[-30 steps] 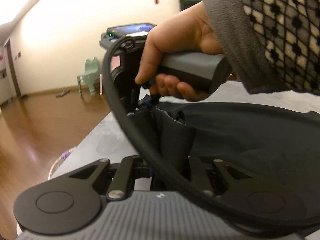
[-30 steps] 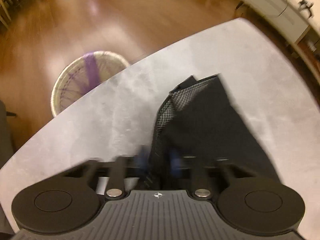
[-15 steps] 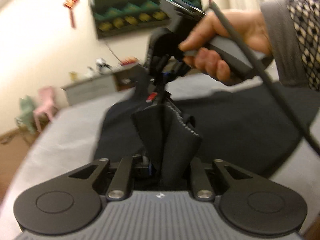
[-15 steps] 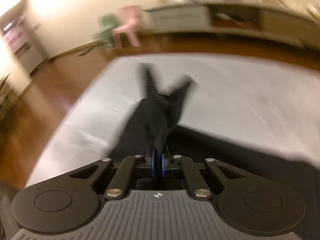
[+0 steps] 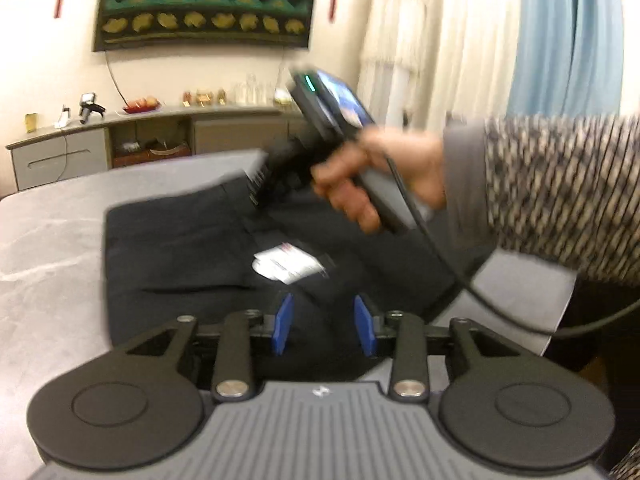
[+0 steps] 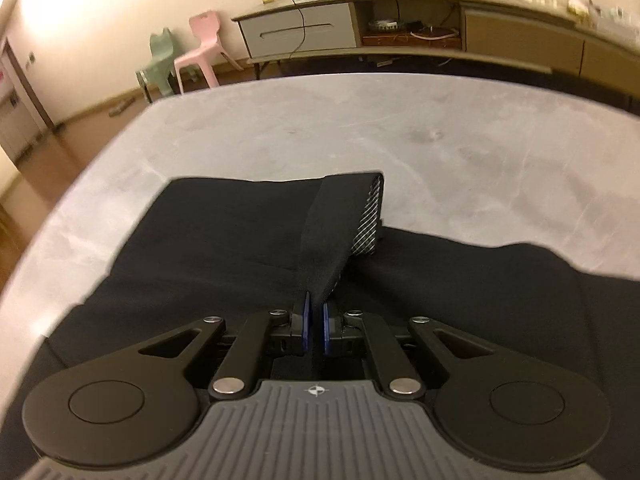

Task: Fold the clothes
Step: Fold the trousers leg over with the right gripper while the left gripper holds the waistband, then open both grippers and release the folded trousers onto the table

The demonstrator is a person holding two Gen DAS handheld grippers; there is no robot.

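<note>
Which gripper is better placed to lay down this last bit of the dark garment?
Right. The right gripper is shut on a fold of the dark garment above the table; the left gripper is open, holding nothing.

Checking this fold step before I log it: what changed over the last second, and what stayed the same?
The left gripper let go: its jaws, shut on a fold of the dark garment until half a second ago, now stand open with the cloth lying flat on the grey table, a white label showing. Both grippers swung from the table edge toward the sideboard. The right gripper stays shut on the garment's corner.
</note>
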